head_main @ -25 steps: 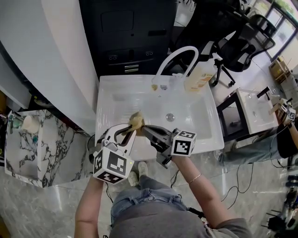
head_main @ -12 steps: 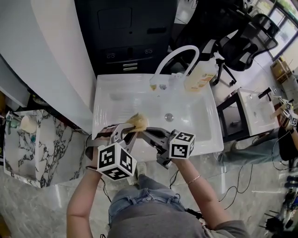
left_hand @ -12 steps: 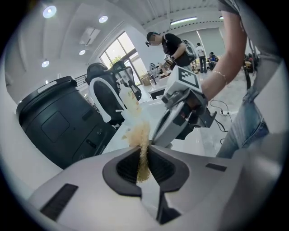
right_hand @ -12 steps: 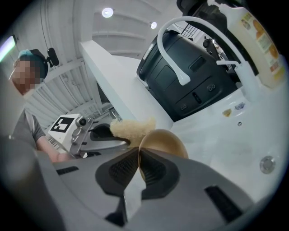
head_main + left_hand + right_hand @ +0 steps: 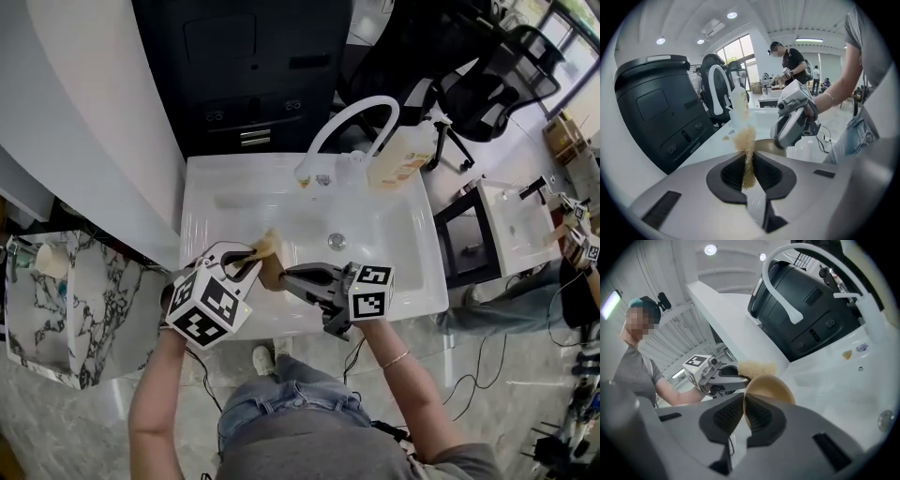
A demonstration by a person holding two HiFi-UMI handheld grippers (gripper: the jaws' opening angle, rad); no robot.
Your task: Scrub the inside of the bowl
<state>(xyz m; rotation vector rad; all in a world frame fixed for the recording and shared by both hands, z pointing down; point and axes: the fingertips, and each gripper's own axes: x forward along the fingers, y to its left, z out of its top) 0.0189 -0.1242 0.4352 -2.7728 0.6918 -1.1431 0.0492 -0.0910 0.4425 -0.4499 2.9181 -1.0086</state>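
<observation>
Both claws were held over the front-left part of the white sink, just inside its front edge, so any runoff would drop into the basin.

Right claw: clenched on the rim of the tan bowl, one jaw either side of the wall. Judged purpose: this claw only holds the bowl and presents it to the other tool. Bowl was lifted clear of the sink floor, carried by that grip alone.

Left claw: clamped on a tan fibrous scrub pad, squeezed thin between the jaws, with a loose tuft sticking out past the tips. The tuft was at the bowl's rim, touching it or just beside it. No view settled which.

Orientation of bowl: tipped on its side, not mouth-up. In the head view it showed as a narrow brown sliver, so the rim plane stood near upright. Its axis ran roughly level, left to right, along the line between the two claws. The mouth appeared to face the left claw and the pad, though this was hard to confirm. Pad's long axis lay along the left claw's jaws, pointing at the bowl.

Faucet and soap bottle stood at the sink's back edge, well apart from the work. No water was seen running.
</observation>
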